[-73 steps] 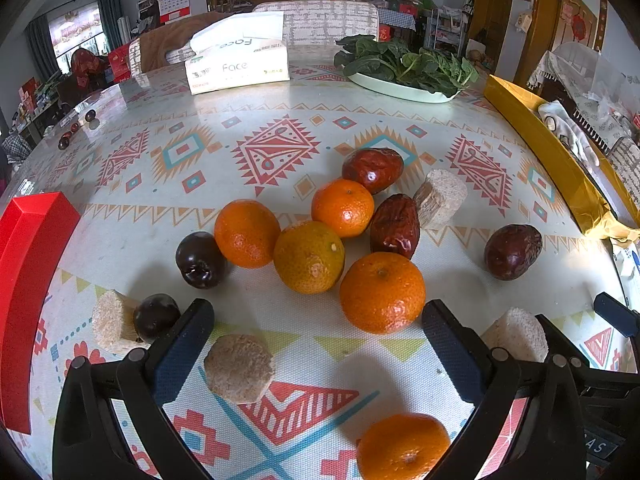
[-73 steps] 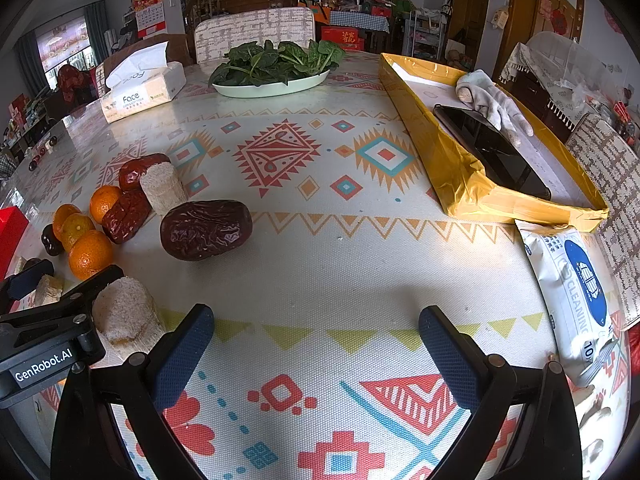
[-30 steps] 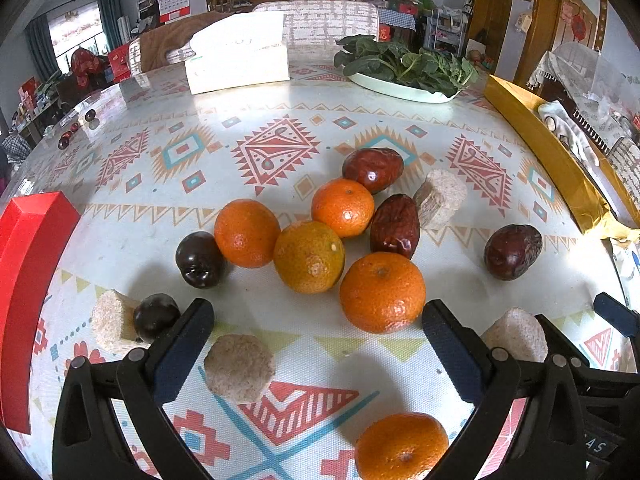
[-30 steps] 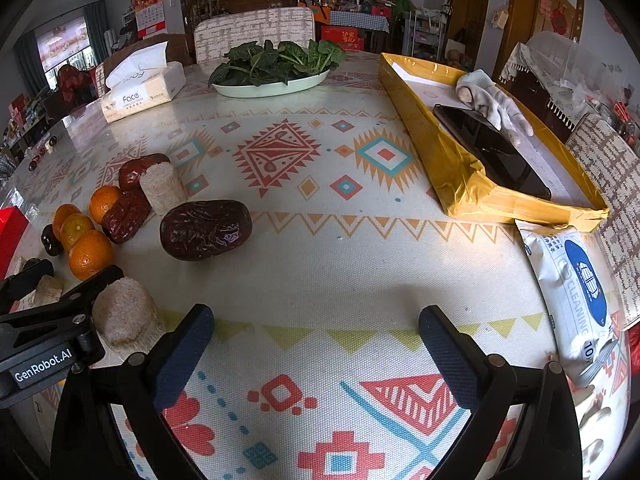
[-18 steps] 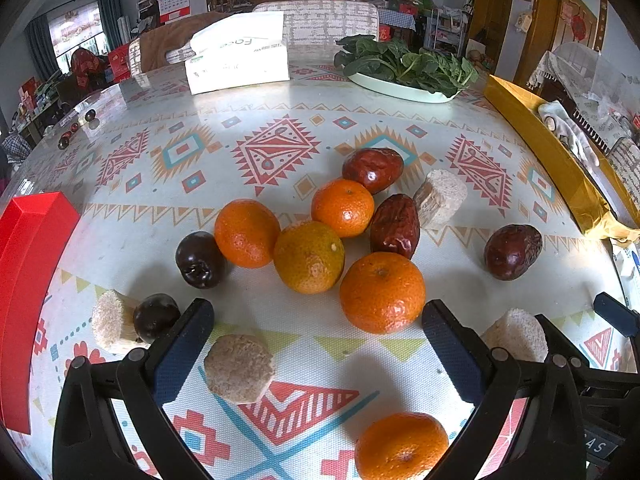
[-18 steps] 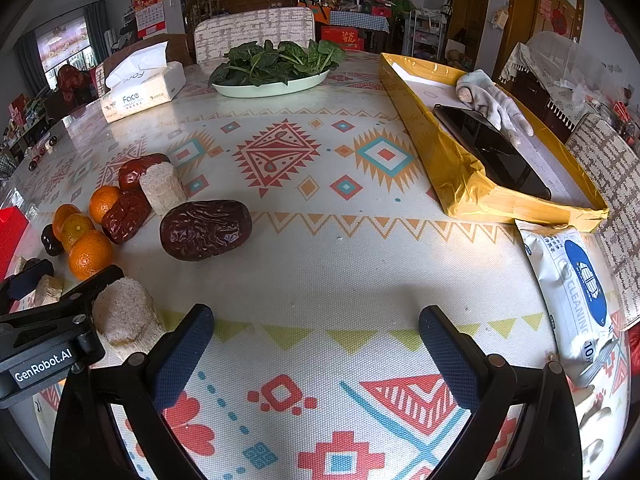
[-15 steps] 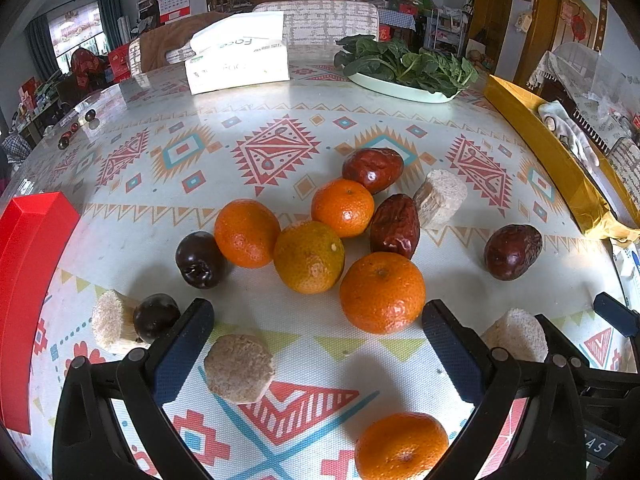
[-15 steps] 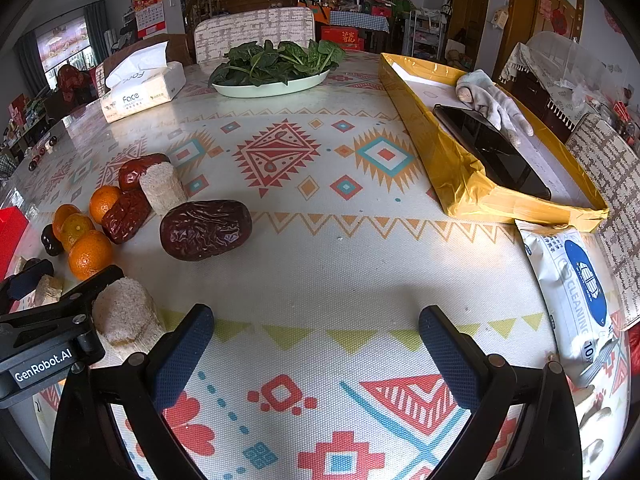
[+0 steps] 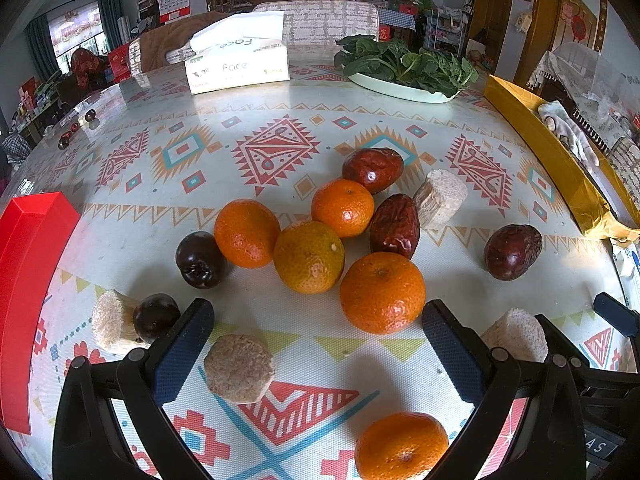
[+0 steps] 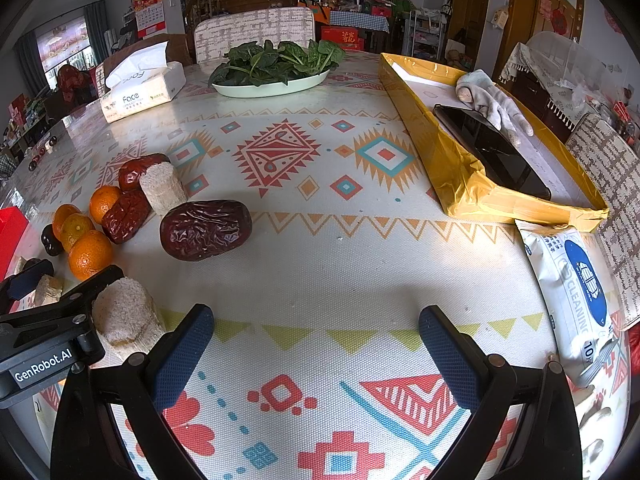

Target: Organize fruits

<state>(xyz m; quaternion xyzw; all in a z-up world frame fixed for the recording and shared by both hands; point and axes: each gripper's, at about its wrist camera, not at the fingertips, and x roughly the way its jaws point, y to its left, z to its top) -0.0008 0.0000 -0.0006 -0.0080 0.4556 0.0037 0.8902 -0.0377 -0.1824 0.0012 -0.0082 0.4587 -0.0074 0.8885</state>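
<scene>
My left gripper point(image 9: 316, 344) is open and empty, low over the patterned tablecloth. Between its fingers lie a beige sugarcane piece point(image 9: 239, 368) and a tangerine point(image 9: 401, 445). Just beyond are a large tangerine point(image 9: 382, 292), a greenish one point(image 9: 309, 257), several more tangerines, red dates point(image 9: 395, 226), dark plums point(image 9: 199, 260) and cane pieces. My right gripper point(image 10: 316, 344) is open and empty over bare cloth. A dark red date point(image 10: 205, 229) lies ahead to its left, and a cane piece point(image 10: 124, 316) is beside its left finger.
A red box point(image 9: 28, 264) stands at the left edge. A yellow tray point(image 10: 460, 172) with a phone and glove runs along the right. A wipes pack point(image 10: 572, 292), a plate of spinach point(image 10: 272, 80) and a tissue box point(image 9: 236, 68) are further off.
</scene>
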